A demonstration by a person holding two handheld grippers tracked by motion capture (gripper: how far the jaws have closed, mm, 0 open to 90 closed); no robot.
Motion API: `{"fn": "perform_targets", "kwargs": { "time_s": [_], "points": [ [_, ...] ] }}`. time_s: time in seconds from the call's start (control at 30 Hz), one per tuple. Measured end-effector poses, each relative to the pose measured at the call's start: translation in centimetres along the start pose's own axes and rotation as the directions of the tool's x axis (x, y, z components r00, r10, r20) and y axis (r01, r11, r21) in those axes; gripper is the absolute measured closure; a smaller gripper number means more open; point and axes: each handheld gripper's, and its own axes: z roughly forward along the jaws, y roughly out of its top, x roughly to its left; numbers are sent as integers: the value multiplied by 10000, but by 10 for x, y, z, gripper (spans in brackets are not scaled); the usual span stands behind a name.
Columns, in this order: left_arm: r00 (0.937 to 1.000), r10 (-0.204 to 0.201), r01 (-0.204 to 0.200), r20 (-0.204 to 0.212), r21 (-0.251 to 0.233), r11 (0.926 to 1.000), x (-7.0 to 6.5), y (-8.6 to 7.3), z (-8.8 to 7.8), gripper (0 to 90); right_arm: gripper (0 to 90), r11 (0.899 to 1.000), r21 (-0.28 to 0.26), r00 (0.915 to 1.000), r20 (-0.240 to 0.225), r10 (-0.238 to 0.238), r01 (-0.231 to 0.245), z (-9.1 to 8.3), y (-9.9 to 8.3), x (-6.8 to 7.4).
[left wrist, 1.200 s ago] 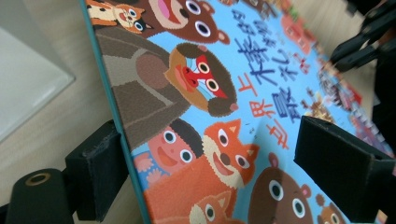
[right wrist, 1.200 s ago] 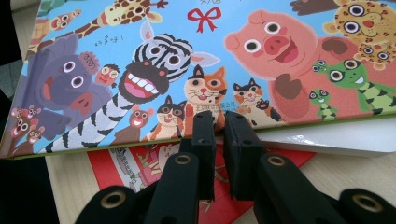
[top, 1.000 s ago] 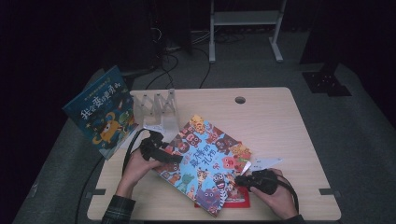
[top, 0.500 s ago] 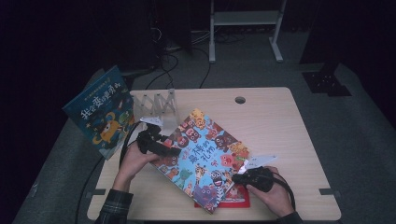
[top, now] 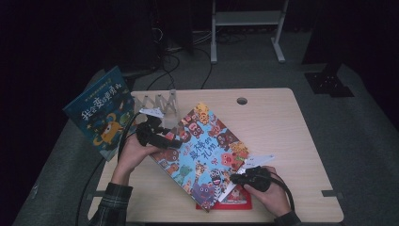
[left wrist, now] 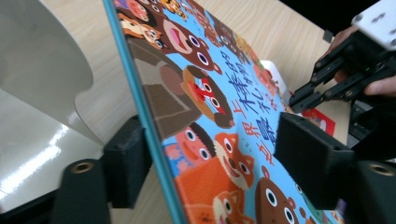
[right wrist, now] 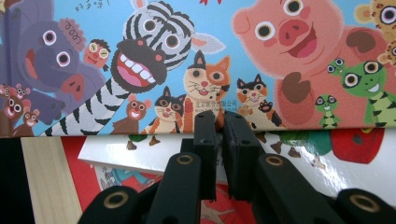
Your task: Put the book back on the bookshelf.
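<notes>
Book: a large flat picture book (top: 202, 155) with a light-blue cover crowded with cartoon animals and red characters, lying over the middle of the pale wooden counter (top: 277, 127), its left edge raised.
Long axis: diagonal in the high view, from the far centre of the counter down toward the near edge.
Left gripper (top: 157, 136): its fingers (left wrist: 126, 168) stand either side of the book's teal edge and have just been closing; the far one sits clear of the cover, so no pinch yet.
Right gripper (top: 251, 179): fingers (right wrist: 205, 140) nearly closed, tips at the book's near edge, where I cannot tell if they pinch anything.
Underneath: a white sheet (right wrist: 140, 156) and a red-covered book (top: 235, 197).
Further off: a clear plastic rack (top: 157, 101); a dark-blue picture book (top: 99, 113) leans off the counter's left side.
</notes>
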Motion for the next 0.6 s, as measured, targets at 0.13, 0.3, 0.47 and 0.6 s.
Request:
{"fn": "perform_targets", "kwargs": {
  "time_s": [0.13,0.3,0.47,0.6],
  "points": [
    [9999,132,-132,60,20,9999,-2,9,-6,370,834,10000,-53,10000,41,70,-70,2,1,1],
    [9986,532,-531,-72,117,9985,-11,26,-15,470,838,9999,-134,9997,221,96,-93,6,4,5],
    [9973,723,-721,-121,211,9972,-17,35,-19,519,841,9998,-206,9996,296,27,-21,10,6,7],
    [9969,777,-772,-105,463,9959,-22,48,-22,551,843,9996,-273,9993,382,-7,18,14,9,10]
  ]
}}
